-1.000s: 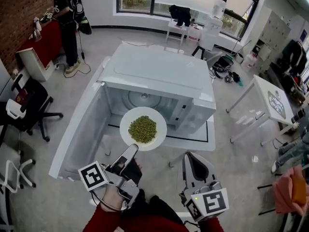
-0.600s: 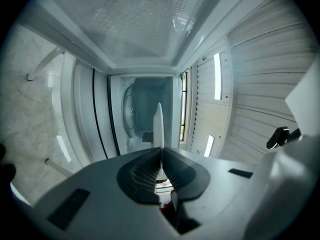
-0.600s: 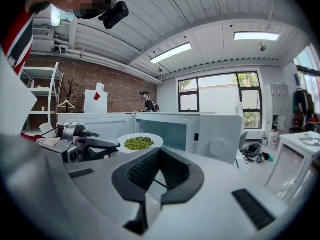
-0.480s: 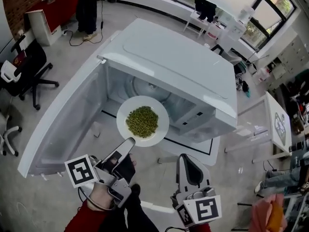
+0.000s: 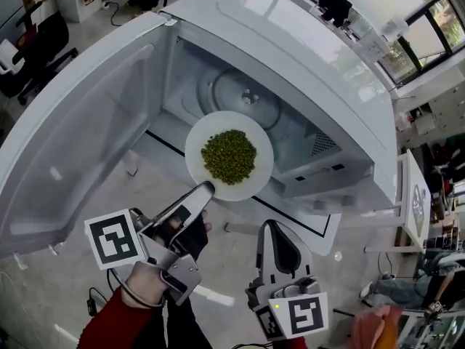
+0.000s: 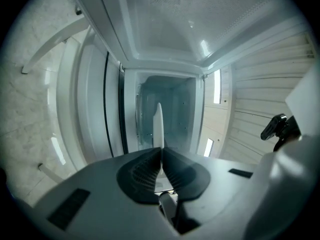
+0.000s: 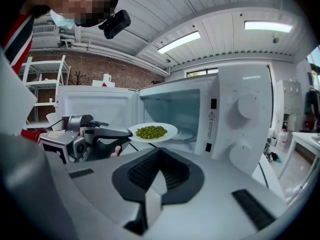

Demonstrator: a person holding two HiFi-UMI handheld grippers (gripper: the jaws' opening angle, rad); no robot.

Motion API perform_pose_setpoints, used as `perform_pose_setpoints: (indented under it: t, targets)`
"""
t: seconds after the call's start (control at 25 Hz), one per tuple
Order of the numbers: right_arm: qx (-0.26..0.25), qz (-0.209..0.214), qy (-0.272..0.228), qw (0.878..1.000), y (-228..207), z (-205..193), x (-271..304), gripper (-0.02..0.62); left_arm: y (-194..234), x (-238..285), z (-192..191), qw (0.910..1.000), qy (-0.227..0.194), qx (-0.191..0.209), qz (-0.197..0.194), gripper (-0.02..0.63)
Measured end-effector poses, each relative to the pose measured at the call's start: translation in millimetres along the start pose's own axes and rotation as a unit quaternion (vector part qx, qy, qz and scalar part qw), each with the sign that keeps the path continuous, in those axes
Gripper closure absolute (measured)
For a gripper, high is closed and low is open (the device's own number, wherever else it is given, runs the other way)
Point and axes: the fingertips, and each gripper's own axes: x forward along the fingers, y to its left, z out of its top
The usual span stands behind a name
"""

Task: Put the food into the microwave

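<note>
A white plate (image 5: 197, 147) of green peas (image 5: 229, 155) hangs just in front of the open microwave (image 5: 290, 42), level with its cavity and glass turntable (image 5: 243, 97). My left gripper (image 5: 203, 193) is shut on the plate's near rim. In the left gripper view the plate (image 6: 158, 126) stands edge-on between the pads, with the cavity (image 6: 172, 101) behind it. My right gripper (image 5: 270, 231) is shut on nothing, below and right of the plate. In the right gripper view the peas (image 7: 151, 131), the left gripper (image 7: 127, 132) and the microwave's control panel (image 7: 240, 119) show ahead.
The microwave door (image 5: 80, 137) is swung wide open to the left. A white stand with a black line (image 5: 290, 217) carries the microwave. A white table (image 5: 410, 195) is at the right, a black chair (image 5: 33, 42) at the upper left, and a seated person (image 5: 392, 289) at the lower right.
Both grippers have moved forward and down toward the microwave. The plate has come closer to the cavity opening, still in the left gripper. The microwave looms larger in the head view.
</note>
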Motion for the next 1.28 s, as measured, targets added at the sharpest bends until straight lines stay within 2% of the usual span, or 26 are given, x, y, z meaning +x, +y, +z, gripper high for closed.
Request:
perform_pose_setpoints:
  t: [0.24,0.4,0.68,0.96,1.28]
  targets:
    - [-0.036,0.003,-0.003,0.999,-7,-16,24,0.581,20,15,10,0.9997,-0.012,-0.008,-0.017,0.586]
    - [-0.035,0.004,-0.005,0.999,-11,-19,38,0.581,25,26,17,0.9996,-0.011,-0.011,-0.025,0.586]
    - [-0.028,-0.004,-0.012,1.000,-14,-20,52,0.581,31,44,27,0.9999,-0.007,-0.004,-0.014,0.586]
    - [-0.041,-0.007,-0.010,0.999,-21,-19,66,0.581,39,67,35,0.9999,-0.012,-0.008,-0.008,0.586]
    - [-0.056,-0.003,-0.008,0.998,-23,-13,78,0.581,43,95,48,0.9999,-0.010,0.009,0.001,0.586]
